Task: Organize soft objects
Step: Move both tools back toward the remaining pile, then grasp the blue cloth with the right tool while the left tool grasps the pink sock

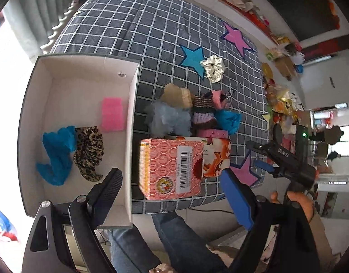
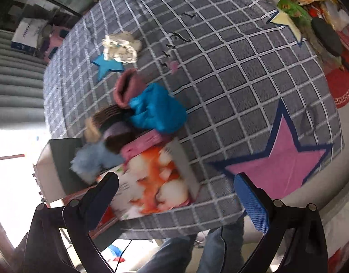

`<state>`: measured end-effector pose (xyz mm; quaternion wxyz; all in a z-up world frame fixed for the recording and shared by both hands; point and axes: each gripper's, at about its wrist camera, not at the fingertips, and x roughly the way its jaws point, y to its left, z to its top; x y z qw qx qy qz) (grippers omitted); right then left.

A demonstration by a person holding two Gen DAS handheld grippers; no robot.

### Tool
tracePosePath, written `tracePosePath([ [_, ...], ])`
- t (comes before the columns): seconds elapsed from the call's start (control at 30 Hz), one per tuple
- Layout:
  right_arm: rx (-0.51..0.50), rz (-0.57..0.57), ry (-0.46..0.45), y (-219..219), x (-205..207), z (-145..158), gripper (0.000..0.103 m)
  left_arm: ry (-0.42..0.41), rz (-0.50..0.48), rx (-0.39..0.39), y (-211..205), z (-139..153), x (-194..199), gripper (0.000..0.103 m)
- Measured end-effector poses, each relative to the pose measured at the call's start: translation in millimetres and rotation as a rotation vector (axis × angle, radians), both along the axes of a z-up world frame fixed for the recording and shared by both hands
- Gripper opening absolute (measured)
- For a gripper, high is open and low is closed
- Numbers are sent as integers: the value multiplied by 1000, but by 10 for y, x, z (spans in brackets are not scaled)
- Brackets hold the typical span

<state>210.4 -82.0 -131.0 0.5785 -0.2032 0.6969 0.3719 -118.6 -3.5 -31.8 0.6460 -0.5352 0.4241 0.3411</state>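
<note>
A white box (image 1: pixel 49 82) at the table's left holds a pink cloth (image 1: pixel 112 114), a blue cloth (image 1: pixel 57 153) and a leopard-print scrunchie (image 1: pixel 89 152). A pile of soft things lies mid-table: pale blue fluffy piece (image 1: pixel 168 119), beige piece (image 1: pixel 176 94), knitted brown-purple piece (image 1: pixel 202 113), blue cloth (image 1: pixel 227 118) (image 2: pixel 157 109). A white scrunchie (image 1: pixel 213 68) (image 2: pixel 121 47) lies farther off. My left gripper (image 1: pixel 174 188) is open and empty above an orange tissue box (image 1: pixel 172 168). My right gripper (image 2: pixel 176 195) is open and empty near the table's front edge; it also shows in the left wrist view (image 1: pixel 279 157).
The table carries a grey checked cloth (image 1: pixel 133 29) with pink and blue star patches (image 2: pixel 279 159). A pink sponge (image 2: pixel 142 145) lies behind the tissue box (image 2: pixel 156 179). Clutter of wrappers and small items lines the table's far right side (image 1: pixel 281 100). The person's legs are below the front edge.
</note>
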Motion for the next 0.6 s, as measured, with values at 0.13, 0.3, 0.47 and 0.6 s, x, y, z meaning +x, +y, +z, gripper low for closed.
tracePosePath([
  [0.13, -16, 46, 25, 261, 94, -261, 102, 46, 16, -12, 14, -39, 209, 90],
  [0.3, -5, 127, 52, 677, 0, -593, 102, 101, 1, -8, 79, -55, 524, 90],
  [0.47, -16, 82, 152, 748, 103, -879, 46, 141, -32, 8, 219, -80, 925, 90],
  [0.6, -3, 83, 203, 617, 315, -900, 39, 188, -108, 25, 351, -205, 1393, 90],
])
